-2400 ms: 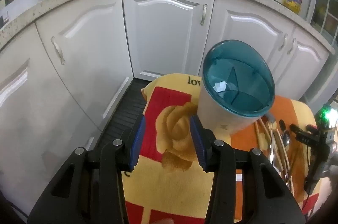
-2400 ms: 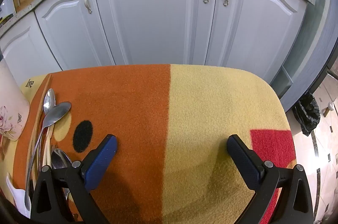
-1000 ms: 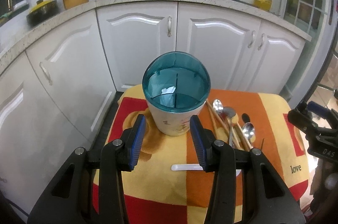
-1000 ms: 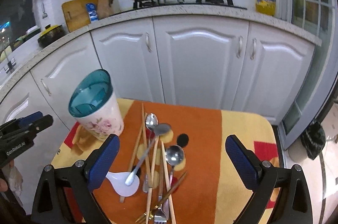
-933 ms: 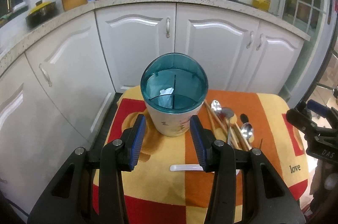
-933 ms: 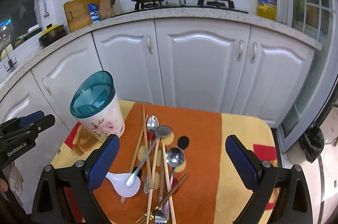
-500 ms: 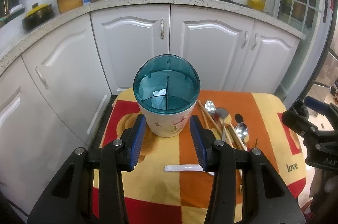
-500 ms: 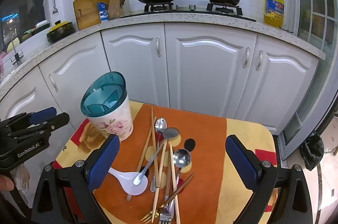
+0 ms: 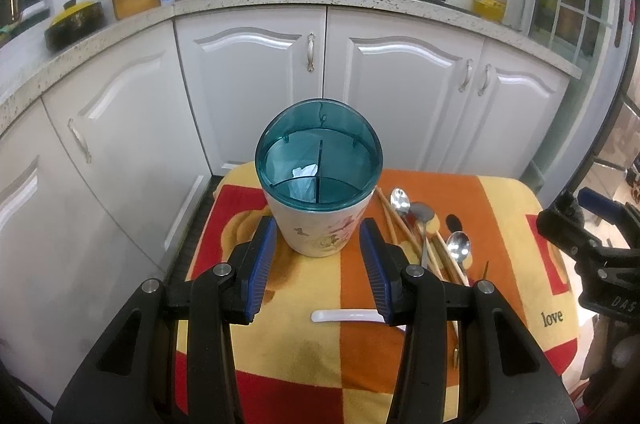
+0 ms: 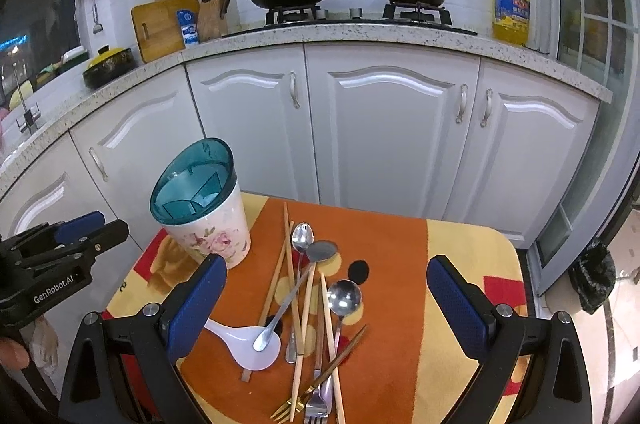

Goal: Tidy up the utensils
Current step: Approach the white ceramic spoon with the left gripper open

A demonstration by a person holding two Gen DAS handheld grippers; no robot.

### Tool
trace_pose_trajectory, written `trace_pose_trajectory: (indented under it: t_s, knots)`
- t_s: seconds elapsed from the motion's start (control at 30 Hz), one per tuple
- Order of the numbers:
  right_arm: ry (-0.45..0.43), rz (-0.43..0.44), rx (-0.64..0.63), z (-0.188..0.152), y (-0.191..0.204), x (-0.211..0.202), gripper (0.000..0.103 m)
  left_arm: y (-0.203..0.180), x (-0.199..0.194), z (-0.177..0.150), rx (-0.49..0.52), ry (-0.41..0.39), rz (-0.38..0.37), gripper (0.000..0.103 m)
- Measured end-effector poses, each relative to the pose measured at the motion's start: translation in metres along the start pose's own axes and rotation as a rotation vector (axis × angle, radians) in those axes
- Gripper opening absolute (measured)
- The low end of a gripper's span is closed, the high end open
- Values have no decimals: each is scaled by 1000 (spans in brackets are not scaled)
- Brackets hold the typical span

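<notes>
- Covering the small bench (image 10: 472,256), a red, orange and yellow cloth (image 10: 400,248) faces white kitchen cabinets (image 10: 384,128).
- Floral utensil holder (image 9: 318,200) stands far left; spoons (image 10: 340,298), chopsticks (image 10: 280,264) and forks (image 10: 316,404) lie piled right of it.
- Left hand-held gripper (image 9: 320,264) half open, empty; right hand-held gripper (image 10: 324,308) wide open, empty.

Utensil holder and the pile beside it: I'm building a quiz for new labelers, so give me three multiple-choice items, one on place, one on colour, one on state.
1. The holder stands where, relative to the utensils in the right wrist view?
A left
B right
C on top
2. Colour of the holder's rim?
A red
B teal
C black
3. The right gripper is:
A shut on a spoon
B shut on chopsticks
C open

Answers: 1 A, the pile lies to its right; 2 B, translucent teal; 3 C, fingers wide apart above the pile, holding nothing.
</notes>
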State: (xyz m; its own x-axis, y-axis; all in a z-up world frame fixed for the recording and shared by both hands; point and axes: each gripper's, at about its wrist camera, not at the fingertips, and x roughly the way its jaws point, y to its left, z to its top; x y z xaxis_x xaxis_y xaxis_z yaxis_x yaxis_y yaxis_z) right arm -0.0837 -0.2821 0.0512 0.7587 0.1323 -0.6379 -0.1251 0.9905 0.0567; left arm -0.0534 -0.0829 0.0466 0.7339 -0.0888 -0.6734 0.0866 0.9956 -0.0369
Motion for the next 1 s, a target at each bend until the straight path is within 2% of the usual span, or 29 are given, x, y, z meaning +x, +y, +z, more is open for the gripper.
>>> trace_pose_trajectory:
  t_s: [1.0]
  knots:
    - [69,-44,-17,-6,0,16,100,-3,5,-6,8,24,-8,43]
